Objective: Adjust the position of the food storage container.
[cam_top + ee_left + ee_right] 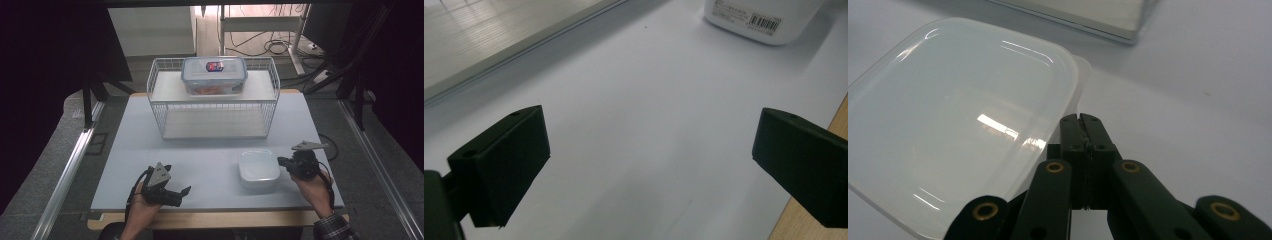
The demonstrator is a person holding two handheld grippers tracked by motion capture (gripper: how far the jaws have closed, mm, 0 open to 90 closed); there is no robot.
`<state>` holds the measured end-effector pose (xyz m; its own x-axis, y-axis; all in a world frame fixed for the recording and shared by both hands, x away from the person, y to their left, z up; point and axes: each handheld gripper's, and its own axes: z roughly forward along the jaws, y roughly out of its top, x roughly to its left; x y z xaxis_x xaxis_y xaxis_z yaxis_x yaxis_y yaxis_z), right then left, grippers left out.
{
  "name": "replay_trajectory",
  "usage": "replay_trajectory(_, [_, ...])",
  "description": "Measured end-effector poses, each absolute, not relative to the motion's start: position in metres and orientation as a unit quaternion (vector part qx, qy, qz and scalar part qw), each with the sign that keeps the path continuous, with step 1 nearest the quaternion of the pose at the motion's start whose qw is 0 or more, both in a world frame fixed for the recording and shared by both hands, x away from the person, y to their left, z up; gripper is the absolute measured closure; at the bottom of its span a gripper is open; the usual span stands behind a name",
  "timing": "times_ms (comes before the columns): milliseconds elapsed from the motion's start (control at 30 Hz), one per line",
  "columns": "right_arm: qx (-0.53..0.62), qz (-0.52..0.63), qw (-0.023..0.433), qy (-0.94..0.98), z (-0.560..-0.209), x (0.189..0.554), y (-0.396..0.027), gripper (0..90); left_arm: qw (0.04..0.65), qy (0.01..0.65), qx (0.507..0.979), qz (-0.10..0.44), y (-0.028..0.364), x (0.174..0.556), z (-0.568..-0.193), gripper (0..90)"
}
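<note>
A white translucent plastic box with a lid (259, 168) rests on the white table (200, 160), right of centre near the front. My right gripper (281, 161) lies just right of the box and points left at it, with the jaws pressed together. In the right gripper view its shut tips (1080, 120) sit at the rim of the lid (958, 120); whether they touch it I cannot tell. My left gripper (176, 194) is held low at the front left, open, with bare table between its jaws (649, 150). The box (759, 20) lies ahead of it.
A white wire rack (215, 105) stands at the back middle of the table. On its upper shelf sits a clear lock-lid container (214, 75) with reddish contents. The table's wooden front edge (210, 220) runs just below both hands. Metal rails flank the table.
</note>
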<state>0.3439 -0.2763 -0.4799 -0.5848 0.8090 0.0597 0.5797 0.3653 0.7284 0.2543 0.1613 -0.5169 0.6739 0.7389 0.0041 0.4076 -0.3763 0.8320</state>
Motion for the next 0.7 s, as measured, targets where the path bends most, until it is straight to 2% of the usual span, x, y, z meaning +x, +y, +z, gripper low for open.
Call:
replay_trajectory(267, [0.394,0.364,0.130,0.834,-0.485,0.342,-0.243,89.0,0.431,0.356,0.806,0.192,0.162,0.255,-0.517,1.6])
replay_trajectory(700, [0.362,0.362,0.083,0.855,-0.495,0.328,-0.215,88.0,0.425,0.362,0.809,0.185,0.162,0.256,-0.519,1.6])
